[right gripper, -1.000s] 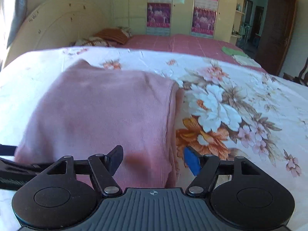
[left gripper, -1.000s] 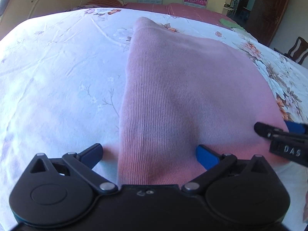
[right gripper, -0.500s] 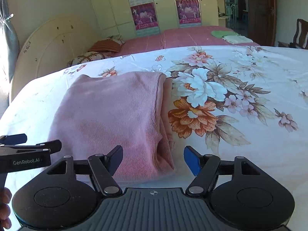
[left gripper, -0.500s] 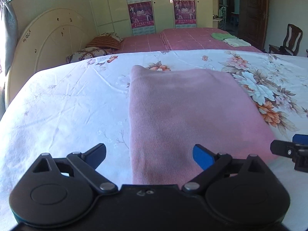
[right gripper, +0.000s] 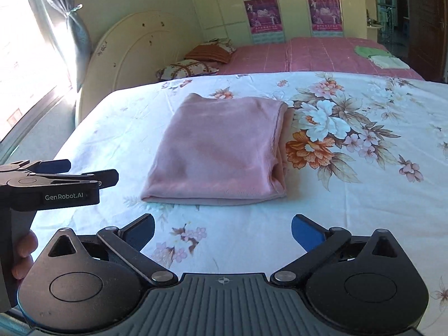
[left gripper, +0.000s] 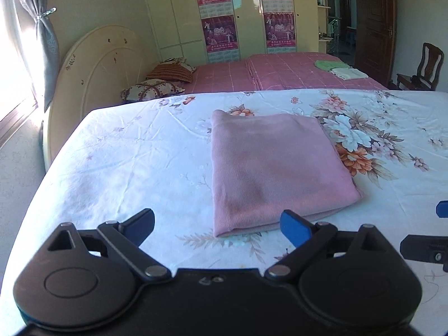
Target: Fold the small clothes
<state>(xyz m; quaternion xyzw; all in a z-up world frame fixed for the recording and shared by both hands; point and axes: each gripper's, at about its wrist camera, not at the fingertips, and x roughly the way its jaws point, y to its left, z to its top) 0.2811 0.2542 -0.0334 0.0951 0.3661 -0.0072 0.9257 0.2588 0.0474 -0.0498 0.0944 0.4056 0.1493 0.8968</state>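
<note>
One folded pink garment [right gripper: 221, 151], edges square, bedsheet [right gripper: 336, 210] around.

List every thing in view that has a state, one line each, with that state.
pink garment: folded into a flat rectangle, lying on the floral bedsheet, touched by nothing.
left tongs: open, nothing between the fingers, clear of the garment.
right tongs: open, jaws have just been opening, empty.
green and white cloths: folded, lying on the far pink bed.
curtain: tied back.

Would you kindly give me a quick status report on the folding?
Both claws open, left and right, empty. Pink garment folded flat on floral sheet. Nothing in the way.
</note>
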